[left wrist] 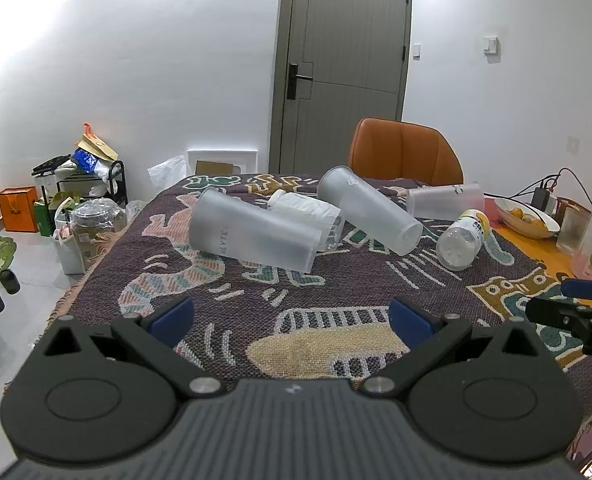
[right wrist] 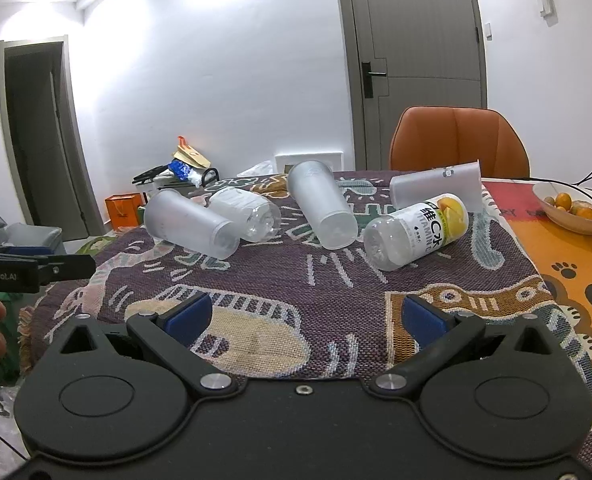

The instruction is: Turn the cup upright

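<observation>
While all three frosted translucent plastic cups (left wrist: 252,232) lie toppled, left gripper (left wrist: 292,316) and right gripper (right wrist: 305,316) hover spread, empty; nothing righted.

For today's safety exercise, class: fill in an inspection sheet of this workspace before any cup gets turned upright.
Surface: patterned woven cloth over the table.
Job's things: three frosted cups, all lying on their sides.
Clutter: two plastic bottles on their sides; fruit bowl.
Grippers: left tongs and right tongs open, empty, short of the cups.
Cables: black leads and charger beyond the bowl.
Surroundings: orange chair, grey door, floor clutter.
</observation>
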A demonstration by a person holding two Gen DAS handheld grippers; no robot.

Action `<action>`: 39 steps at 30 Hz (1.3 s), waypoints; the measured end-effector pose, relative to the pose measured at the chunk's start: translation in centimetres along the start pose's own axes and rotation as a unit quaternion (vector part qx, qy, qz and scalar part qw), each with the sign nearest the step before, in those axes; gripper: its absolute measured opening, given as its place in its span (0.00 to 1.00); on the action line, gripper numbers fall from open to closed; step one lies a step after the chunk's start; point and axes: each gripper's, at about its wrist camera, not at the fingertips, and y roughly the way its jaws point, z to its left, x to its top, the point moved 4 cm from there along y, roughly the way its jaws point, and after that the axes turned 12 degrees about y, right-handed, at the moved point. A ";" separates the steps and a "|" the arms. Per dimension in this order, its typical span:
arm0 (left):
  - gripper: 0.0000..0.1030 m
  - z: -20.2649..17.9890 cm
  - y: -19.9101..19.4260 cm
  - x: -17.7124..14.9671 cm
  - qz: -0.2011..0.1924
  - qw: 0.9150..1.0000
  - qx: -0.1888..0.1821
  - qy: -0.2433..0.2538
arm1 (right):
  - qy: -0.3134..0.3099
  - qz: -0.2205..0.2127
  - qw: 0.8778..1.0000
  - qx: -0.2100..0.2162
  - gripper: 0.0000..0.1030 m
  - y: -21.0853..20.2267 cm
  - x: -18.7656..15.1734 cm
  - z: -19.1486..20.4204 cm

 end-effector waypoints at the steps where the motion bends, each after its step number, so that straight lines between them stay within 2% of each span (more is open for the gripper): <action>1: 1.00 0.0 0.0 0.0 0.000 1.000 0.000 0.000 | -0.001 0.000 1.000 0.000 1.00 0.0 0.0 0.0; 25: 1.00 0.6 0.3 0.8 -0.018 1.000 -0.002 -0.004 | -0.009 -0.009 1.000 -0.007 1.00 0.0 1.1 -0.5; 34: 1.00 1.8 2.0 0.9 -0.022 1.000 -0.005 -0.014 | -0.009 -0.001 1.000 -0.009 1.00 2.0 1.9 0.0; 39: 1.00 2.5 3.7 0.9 -0.015 0.999 -0.015 -0.025 | -0.006 -0.013 1.000 0.000 1.00 2.8 2.8 0.8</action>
